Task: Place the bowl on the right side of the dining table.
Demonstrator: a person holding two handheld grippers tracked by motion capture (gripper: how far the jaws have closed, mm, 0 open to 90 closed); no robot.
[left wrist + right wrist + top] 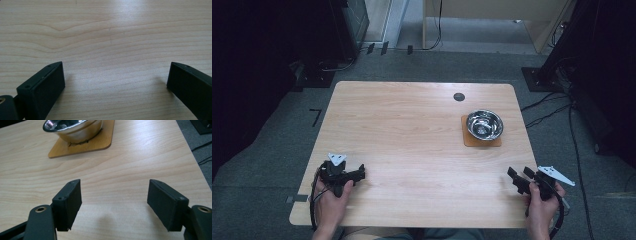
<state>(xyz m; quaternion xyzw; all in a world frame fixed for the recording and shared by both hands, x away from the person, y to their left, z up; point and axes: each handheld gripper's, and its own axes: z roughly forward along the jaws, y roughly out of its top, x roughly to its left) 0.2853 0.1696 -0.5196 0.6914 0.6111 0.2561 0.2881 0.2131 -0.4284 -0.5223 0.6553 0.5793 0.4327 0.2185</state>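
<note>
A steel bowl (484, 124) stands on a brown wooden coaster (472, 141) at the right of the wooden table (412, 140). In the right gripper view the bowl (75, 130) and coaster (100, 142) lie ahead at the top left. My right gripper (516, 180) rests near the table's front right corner, open with bare wood between its jaws (113, 200). My left gripper (360, 174) lies near the front left corner, pointing right. It is open too, with nothing but table between its jaws (115, 77).
A small dark round grommet (459, 96) sits in the table near its far edge. Cables (552, 107) trail over the grey floor to the right. Dark equipment stands on the far left and far right.
</note>
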